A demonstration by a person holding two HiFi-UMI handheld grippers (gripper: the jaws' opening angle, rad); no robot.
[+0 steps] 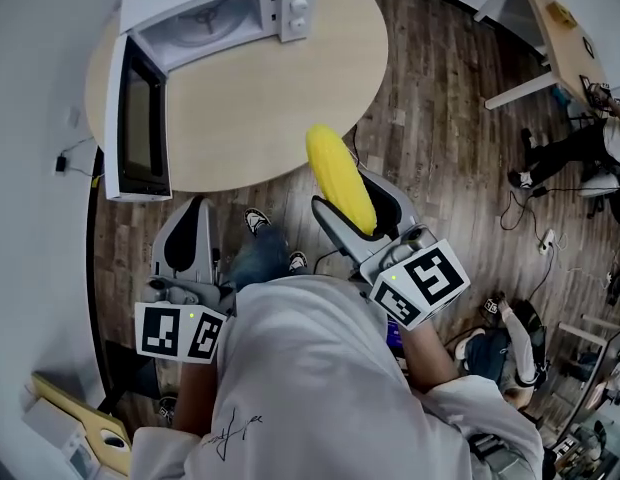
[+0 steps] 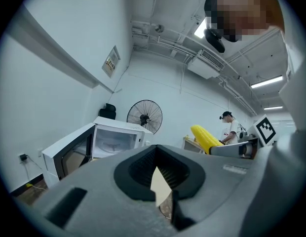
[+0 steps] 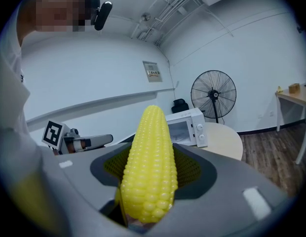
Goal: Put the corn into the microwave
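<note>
Right hand-held gripper [image 1: 356, 206] clamps the corn [image 1: 340, 173], with the cob jutting forward past the jaws. The corn is held in the air near the edge of the round table [image 1: 280, 98]. The microwave [image 1: 220, 13] sits on the table, its door [image 1: 135, 123] swung wide. Left hand-held gripper [image 1: 193, 230] has its jaws together, with nothing in them.

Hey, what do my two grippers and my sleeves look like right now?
The left gripper and right gripper are both grey moulded shells with black ribbed pads lining the jaws. Each carries a white cube printed with black square markers and showing a small green light. You wear a white shirt.
</note>
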